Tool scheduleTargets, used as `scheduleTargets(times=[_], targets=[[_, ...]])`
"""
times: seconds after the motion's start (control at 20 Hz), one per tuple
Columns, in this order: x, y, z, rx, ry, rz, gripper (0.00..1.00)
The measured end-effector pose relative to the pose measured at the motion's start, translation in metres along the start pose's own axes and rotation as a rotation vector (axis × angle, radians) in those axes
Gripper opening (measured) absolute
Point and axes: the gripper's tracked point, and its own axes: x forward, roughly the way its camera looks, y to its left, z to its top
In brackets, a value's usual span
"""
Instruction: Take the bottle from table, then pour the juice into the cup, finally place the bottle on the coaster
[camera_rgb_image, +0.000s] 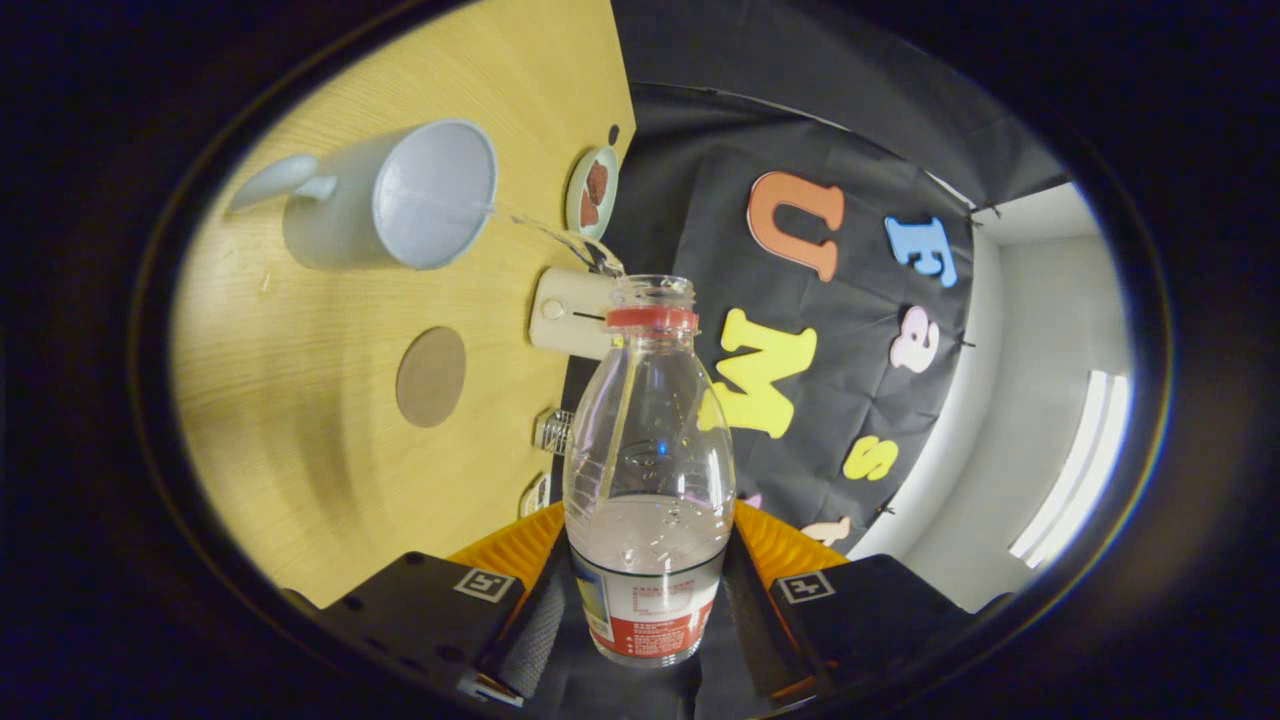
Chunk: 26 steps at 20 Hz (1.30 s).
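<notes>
My gripper (648, 590) is shut on a clear plastic bottle (648, 440) with a red neck ring and no cap, both fingers pressing its labelled lower body. The bottle is tipped over sideways above the wooden table (300, 420), and a thin clear stream (550, 235) runs from its mouth into the pale blue cup (400, 195) beyond the fingers. The cup has a handle on its far side. A round brown coaster (431, 377) lies flat on the table between the cup and my fingers. Clear liquid still sits in the bottle's lower part.
A cream-coloured box with a knob (568, 312) stands by the table's edge near the bottle's mouth. A small dish with brown pieces (592, 190) sits past it. Two small clear objects (552, 432) lie at the table edge. The black cloth wall is behind.
</notes>
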Motion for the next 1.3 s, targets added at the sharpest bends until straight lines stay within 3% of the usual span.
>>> scheduleTargets(times=[0.65,1.3], targets=[[-0.008,-0.015,-0.013,-0.059,0.015,-0.071,0.8],[-0.012,-0.022,-0.014,-0.116,0.008,-0.086,0.8]])
